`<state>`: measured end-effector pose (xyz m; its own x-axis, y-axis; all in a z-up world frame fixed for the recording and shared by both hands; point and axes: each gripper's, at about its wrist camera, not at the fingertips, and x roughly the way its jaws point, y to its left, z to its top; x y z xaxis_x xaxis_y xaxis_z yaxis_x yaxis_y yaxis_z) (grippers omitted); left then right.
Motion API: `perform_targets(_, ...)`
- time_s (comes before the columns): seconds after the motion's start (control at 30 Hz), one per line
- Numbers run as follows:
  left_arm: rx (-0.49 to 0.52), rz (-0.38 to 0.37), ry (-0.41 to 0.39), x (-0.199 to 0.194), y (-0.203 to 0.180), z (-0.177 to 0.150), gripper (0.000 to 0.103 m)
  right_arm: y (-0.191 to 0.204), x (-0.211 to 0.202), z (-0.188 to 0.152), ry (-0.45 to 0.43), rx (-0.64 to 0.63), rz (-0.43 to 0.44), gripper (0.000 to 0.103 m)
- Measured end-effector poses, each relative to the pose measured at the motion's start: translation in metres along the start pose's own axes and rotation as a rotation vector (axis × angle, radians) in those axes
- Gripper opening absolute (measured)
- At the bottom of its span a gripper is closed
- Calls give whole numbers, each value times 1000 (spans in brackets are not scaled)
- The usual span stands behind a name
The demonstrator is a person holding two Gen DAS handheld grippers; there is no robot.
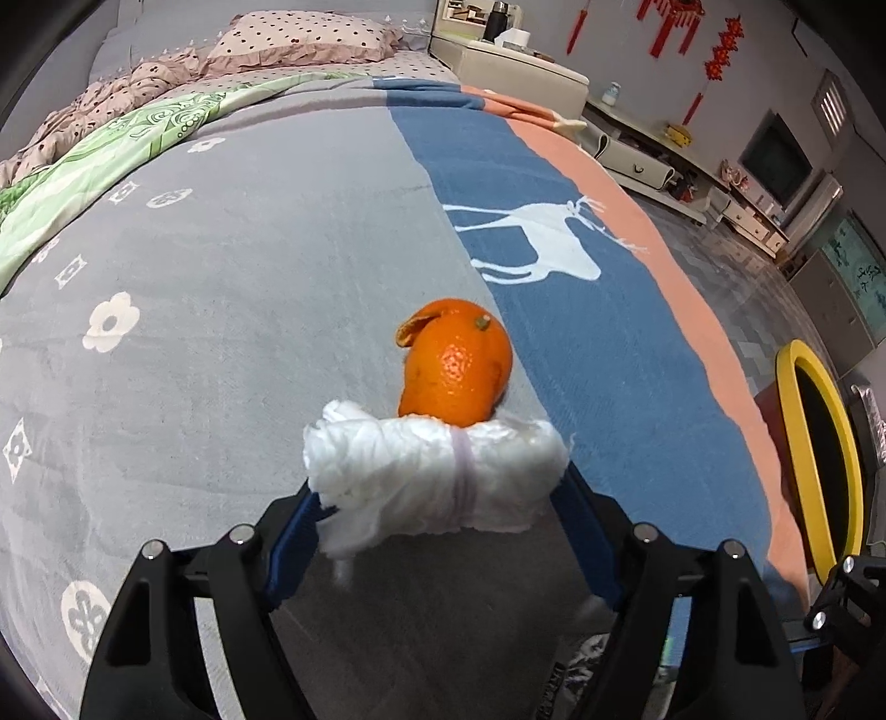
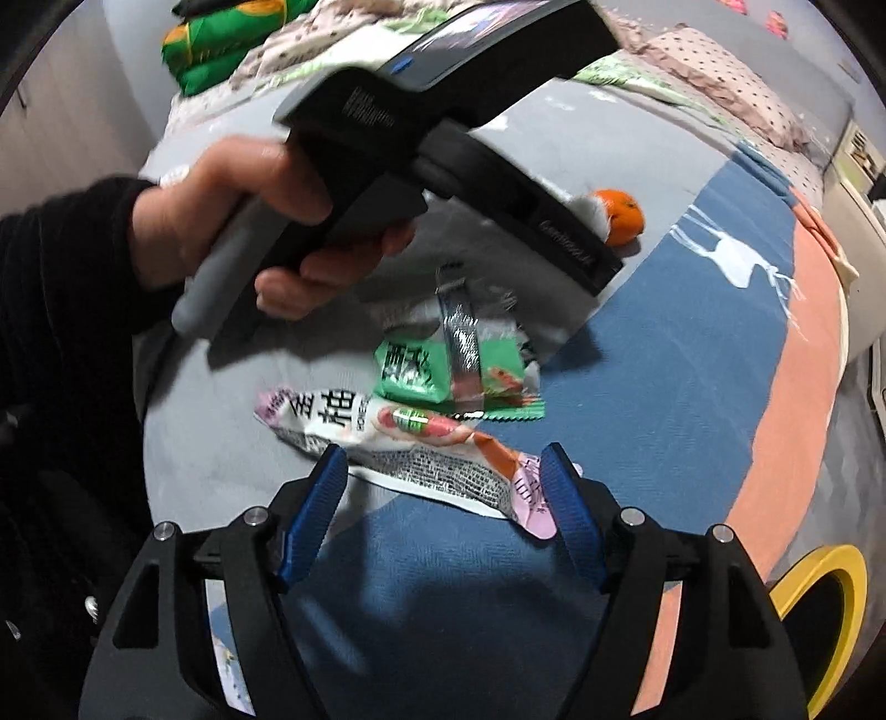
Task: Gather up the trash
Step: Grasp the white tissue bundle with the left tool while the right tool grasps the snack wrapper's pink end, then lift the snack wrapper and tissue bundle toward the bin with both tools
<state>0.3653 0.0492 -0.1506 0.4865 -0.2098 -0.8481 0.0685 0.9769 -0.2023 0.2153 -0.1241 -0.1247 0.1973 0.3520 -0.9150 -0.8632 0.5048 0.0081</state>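
In the left wrist view my left gripper (image 1: 437, 476) has its blue fingers against both ends of a white crumpled wad (image 1: 432, 471) tied with a band, low over the grey bedspread (image 1: 221, 288). Just beyond the wad lies an orange tangerine with torn peel (image 1: 454, 371). In the right wrist view my right gripper (image 2: 443, 459) stands open, pointing down over a pink-and-white snack wrapper (image 2: 398, 443) whose near edge lies between the fingers. A green wrapper (image 2: 426, 376) with a silver strip lies behind it. A hand (image 2: 232, 205) holds the left gripper's body (image 2: 421, 149) above them.
A yellow-rimmed black bin (image 1: 797, 387) (image 2: 830, 576) stands on the floor off the bed's right edge. The blanket has a blue band with a white deer (image 1: 542, 255) and a salmon border. Pillows and folded quilts (image 1: 299, 39) lie at the far end, with cabinets along the wall.
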Motion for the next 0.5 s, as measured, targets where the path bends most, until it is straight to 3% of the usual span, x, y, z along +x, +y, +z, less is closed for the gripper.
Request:
perform_targets(0.07, -1, 7, -5, 2, 2, 1, 66, 1, 6, -1, 18, -14, -13, 54)
perform_targets(0.17, -4, 12, -13, 2, 4, 1, 56, 4, 12, -2, 32, -28, -43, 47)
perform_targets(0.3, -12, 14, -22, 0, 7, 1, 45, -1, 10, -2, 28, 2, -52, 26)
perform_targets(0.4, -21, 10, -26, -2, 9, 1, 41, 0, 7, -4, 23, 8, -51, 17)
perform_targets(0.5, -22, 11, -32, -6, 10, 1, 40, 5, 4, -5, 11, -6, -63, 14)
